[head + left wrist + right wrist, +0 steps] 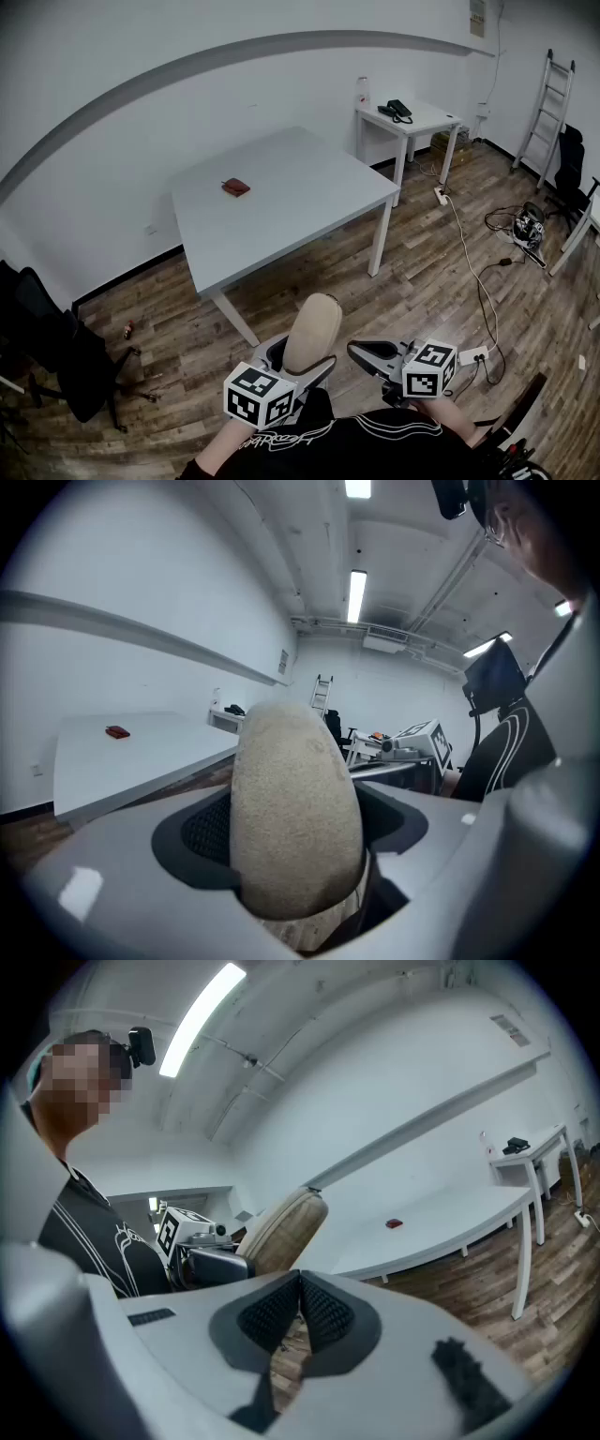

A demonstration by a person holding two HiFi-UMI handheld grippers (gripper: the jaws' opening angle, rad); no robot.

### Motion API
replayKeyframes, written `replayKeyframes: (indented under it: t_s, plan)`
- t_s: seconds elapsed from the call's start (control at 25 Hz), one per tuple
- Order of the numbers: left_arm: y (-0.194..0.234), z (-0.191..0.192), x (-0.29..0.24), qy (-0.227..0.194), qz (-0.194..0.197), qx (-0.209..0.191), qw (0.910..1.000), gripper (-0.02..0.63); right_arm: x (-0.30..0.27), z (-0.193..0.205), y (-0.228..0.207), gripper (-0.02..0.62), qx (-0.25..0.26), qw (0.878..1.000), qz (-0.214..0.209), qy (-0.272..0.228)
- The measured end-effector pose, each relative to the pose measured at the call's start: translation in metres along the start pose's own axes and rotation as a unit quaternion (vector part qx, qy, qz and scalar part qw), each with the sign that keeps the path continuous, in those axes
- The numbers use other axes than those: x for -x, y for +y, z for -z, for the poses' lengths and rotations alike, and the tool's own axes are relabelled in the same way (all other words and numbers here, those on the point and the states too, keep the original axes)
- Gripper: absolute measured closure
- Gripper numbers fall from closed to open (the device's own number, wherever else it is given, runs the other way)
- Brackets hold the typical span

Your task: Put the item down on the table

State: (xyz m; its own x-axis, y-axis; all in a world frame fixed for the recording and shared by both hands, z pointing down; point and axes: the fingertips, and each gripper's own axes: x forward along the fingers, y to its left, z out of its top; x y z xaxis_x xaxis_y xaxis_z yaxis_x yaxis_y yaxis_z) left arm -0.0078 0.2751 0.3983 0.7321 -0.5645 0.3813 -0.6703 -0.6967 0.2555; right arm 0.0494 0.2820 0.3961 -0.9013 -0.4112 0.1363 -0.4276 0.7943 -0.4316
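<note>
A beige oval item (pixel 313 330), rough on its face like a padded sole, stands on end between the jaws of my left gripper (pixel 300 362), which is shut on it. In the left gripper view the item (pixel 295 808) fills the gap and hides the fingertips. My right gripper (pixel 360 350) hangs just to the item's right, shut with its ribbed pads (pixel 319 1309) touching and nothing between them. The grey table (pixel 309 202) stands well ahead of both grippers, across a strip of wood floor. A small red object (pixel 235 187) lies on its far left part.
A small white desk (pixel 427 120) with a black phone (pixel 398 111) stands at the back right, and a ladder (pixel 551 103) leans on the right wall. A black office chair (pixel 61 361) is at the left. Cables and a power strip (pixel 472 355) lie on the floor at the right.
</note>
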Motion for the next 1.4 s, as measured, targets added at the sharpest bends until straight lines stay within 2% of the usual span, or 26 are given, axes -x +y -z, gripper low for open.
replayKeyframes:
  t_s: [0.32,0.6,0.84,1.0,1.16,1.4]
  plan:
    - [0.16,-0.048,-0.081,0.022,-0.016,-0.005,0.9996,0.218,-0.111,-0.055,-0.138,0.586,-0.017,1.0,0.009,0.011]
    - [0.286,-0.099,-0.134,0.026,-0.024,0.011,0.9993,0.218,-0.208,-0.115,-0.233,0.586,-0.014,0.999,0.005,0.029]
    - [0.337,-0.129,-0.172,0.034,-0.027,-0.003,0.9991,0.218,-0.235,-0.155,-0.285,0.586,-0.006,1.0,0.016,0.014]
    - [0.36,-0.141,-0.204,0.042,-0.031,-0.019,0.9985,0.218,-0.231,-0.16,-0.325,0.586,-0.023,0.999,0.033,0.004]
    - [0.377,-0.151,-0.247,0.054,-0.038,-0.029,0.9974,0.218,-0.221,-0.163,-0.377,0.586,-0.04,0.998,0.045,0.008]
    - [0.434,-0.167,-0.326,0.075,-0.064,-0.03,0.9947,0.218,-0.243,-0.192,-0.468,0.586,-0.053,0.998,0.04,0.016]
